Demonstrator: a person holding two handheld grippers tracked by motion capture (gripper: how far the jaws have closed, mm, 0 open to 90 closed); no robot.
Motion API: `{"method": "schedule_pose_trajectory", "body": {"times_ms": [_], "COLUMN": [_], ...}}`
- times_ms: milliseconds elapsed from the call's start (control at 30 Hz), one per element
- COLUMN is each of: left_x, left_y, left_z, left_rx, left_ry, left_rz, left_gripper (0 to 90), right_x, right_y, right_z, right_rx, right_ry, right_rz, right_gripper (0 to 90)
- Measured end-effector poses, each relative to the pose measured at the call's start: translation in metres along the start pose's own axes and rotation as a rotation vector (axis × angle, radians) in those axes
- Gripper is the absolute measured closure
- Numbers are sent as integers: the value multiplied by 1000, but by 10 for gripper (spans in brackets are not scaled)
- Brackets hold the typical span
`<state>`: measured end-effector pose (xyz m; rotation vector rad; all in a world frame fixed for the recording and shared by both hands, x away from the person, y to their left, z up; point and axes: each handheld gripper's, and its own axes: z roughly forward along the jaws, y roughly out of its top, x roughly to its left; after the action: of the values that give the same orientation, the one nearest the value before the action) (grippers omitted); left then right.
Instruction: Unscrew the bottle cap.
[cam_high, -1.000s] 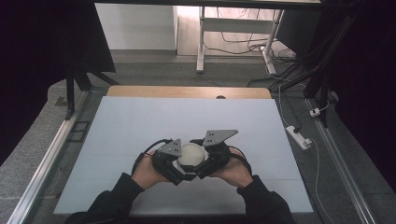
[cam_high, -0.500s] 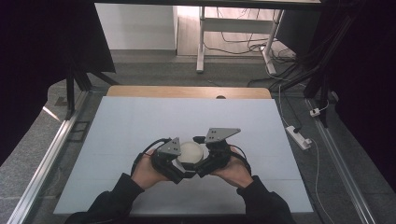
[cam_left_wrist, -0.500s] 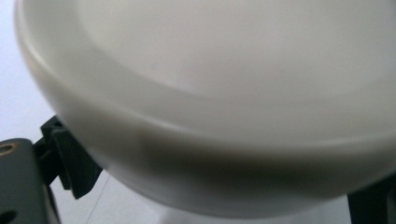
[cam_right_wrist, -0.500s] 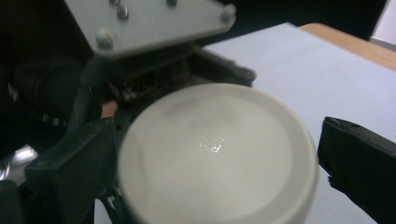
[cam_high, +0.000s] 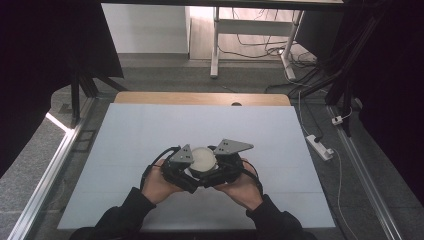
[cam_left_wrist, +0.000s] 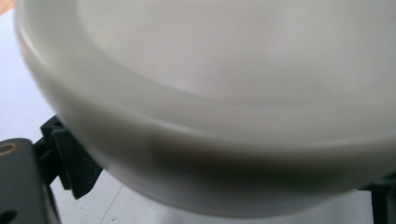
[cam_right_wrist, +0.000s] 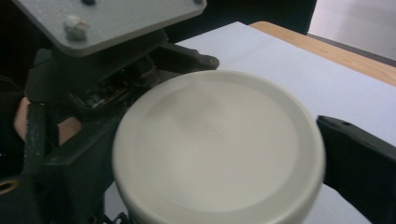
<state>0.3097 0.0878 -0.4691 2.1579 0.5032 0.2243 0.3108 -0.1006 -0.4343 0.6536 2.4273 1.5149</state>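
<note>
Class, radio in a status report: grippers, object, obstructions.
Left gripper and right gripper both against the white round lid, near table front edge. Grip unclear. Nothing in the way.

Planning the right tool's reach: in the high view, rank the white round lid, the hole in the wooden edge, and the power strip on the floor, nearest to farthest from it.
1. White round lid, right beside the right tool, to its left.
2. Hole in the wooden edge, at the table's far side.
3. Power strip, on the floor off the table's right side.
</note>
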Motion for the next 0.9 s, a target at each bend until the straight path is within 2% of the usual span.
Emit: {"method": "schedule_pose_trajectory", "body": {"times_ms": [167, 267, 333, 367, 400, 433, 600, 700, 800, 900], "left_x": [1, 1, 2, 3, 3, 3, 2, 0, -2, -1], "left_y": [0, 0, -1, -1, -1, -1, -3, -2, -2, -2], "left_z": [0, 0, 0, -1, -1, -1, -1, 0, 1, 0], "left_rx": [10, 14, 5, 6, -1, -3, -9, -3, 0, -3], "left_ry": [-13, -45, -80, -101, -121, -138, -228, -263, -266, -231], "left_rz": [9, 25, 31, 44, 45, 51, 96, 126, 138, 122], "left_gripper": [76, 76, 76, 76, 76, 76, 77, 76, 76, 76], "right_x": [1, 0, -3, -6, -6, -8, -14, -18, -18, -17], "right_y": [-2, -1, -1, -1, -1, 0, -2, -4, -4, -4], "right_z": [0, -1, -3, -5, -5, -6, -9, -11, -12, -12], "right_rx": [-21, -6, 0, 0, 0, 2, 9, 14, 16, 18], "right_ry": [-11, 15, 56, 104, 104, 129, 261, 349, 370, 343], "right_rz": [-26, -48, -55, -58, -58, -65, -108, -144, -155, -146], "right_gripper": [70, 73, 73, 73, 73, 73, 74, 73, 73, 69]}}
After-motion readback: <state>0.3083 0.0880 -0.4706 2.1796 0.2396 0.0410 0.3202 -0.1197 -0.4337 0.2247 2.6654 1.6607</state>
